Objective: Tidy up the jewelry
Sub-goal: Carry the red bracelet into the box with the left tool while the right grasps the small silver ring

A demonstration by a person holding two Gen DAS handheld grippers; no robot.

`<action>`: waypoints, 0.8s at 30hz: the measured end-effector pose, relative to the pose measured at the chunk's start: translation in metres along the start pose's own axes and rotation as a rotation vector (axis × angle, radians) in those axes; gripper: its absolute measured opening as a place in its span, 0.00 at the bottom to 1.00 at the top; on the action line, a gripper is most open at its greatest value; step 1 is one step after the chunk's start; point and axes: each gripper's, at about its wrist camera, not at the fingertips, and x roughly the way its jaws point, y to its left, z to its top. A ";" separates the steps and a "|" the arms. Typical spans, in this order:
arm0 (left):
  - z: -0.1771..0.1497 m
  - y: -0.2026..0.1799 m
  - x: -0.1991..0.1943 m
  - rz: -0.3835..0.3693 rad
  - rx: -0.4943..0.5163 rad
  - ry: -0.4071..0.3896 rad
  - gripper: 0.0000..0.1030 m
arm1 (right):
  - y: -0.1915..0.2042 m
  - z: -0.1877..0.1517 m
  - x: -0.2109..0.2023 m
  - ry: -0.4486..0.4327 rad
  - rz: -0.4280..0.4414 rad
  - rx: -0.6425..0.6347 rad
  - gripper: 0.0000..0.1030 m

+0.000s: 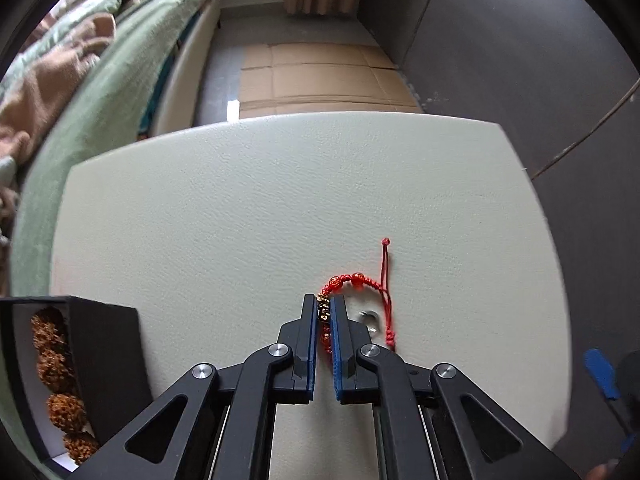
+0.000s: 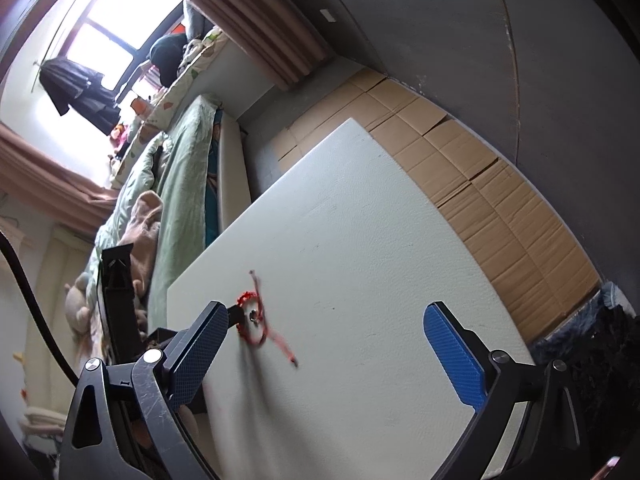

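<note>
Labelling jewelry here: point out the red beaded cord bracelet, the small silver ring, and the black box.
Red beaded cord bracelet (image 1: 356,279), left wrist view, a red bead.
Small silver ring (image 1: 369,317), left wrist view, its band.
Black box (image 1: 106,344), left wrist view, outer wall.

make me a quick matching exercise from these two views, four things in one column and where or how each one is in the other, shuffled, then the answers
Things:
1. red bracelet
2. silver ring
3. black box
4. right hand-held gripper

States:
A. jaws wide apart, holding nothing
B. lying on the white table inside the red loop
C. pinched between the pads of the left hand-held gripper
D. at the table's left edge, holding brown knobbly beads

Pairs: 1-C, 2-B, 3-D, 4-A
</note>
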 end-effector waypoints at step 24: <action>0.001 0.036 -0.104 -0.133 0.016 -0.161 0.06 | 0.049 -0.016 0.058 0.136 0.002 -0.203 0.56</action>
